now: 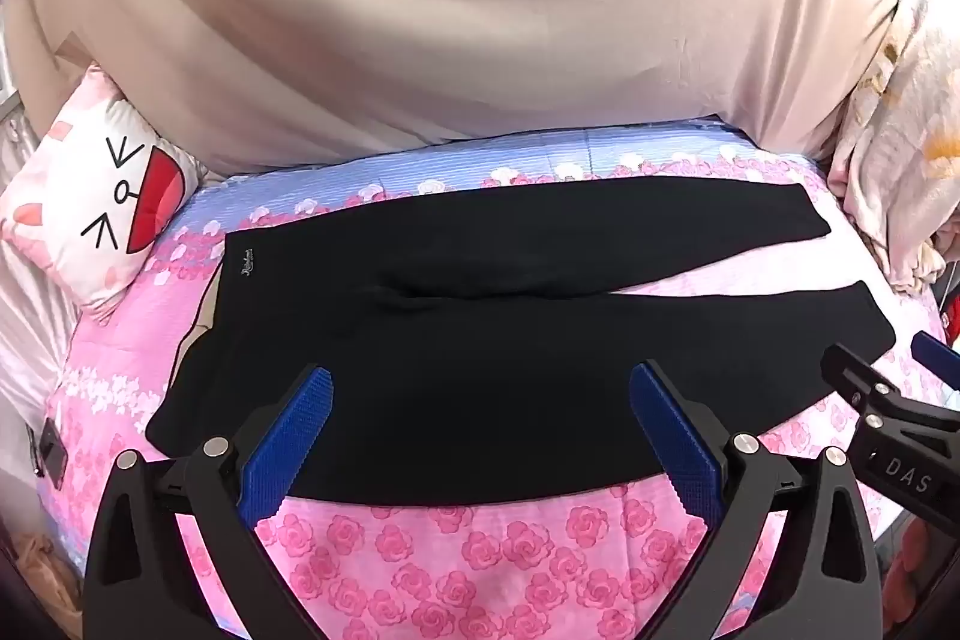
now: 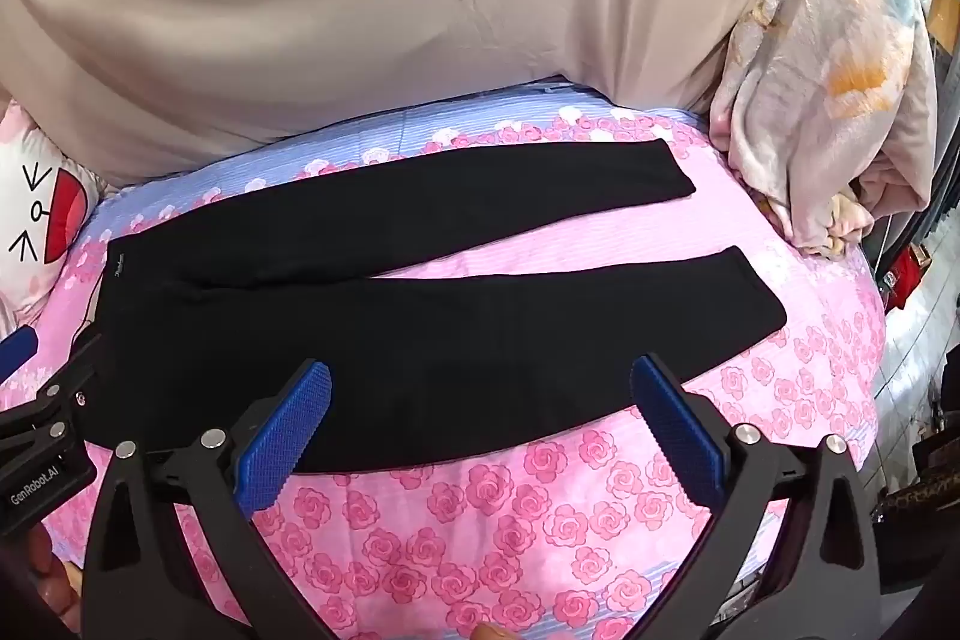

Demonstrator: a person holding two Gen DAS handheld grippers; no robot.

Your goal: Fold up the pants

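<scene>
The left gripper [image 1: 480,436], black plastic with ribbed blue rubber pads, stands spread wide and empty above the near edge of the black knit pants [image 1: 498,340]. The right gripper [image 2: 480,430], of the same make, is likewise spread and empty over the nearer leg; its body reads "DAS" in the left view, and the left one's reads "GenRobot.AI" in the right view. The pants lie flat on a pink rose-print bedsheet [image 1: 480,550], waistband left with small pale script, legs parted rightward. A white cartoon-cat pillow [image 1: 96,214] sits left; a crumpled floral blanket [image 2: 828,100] right.
</scene>
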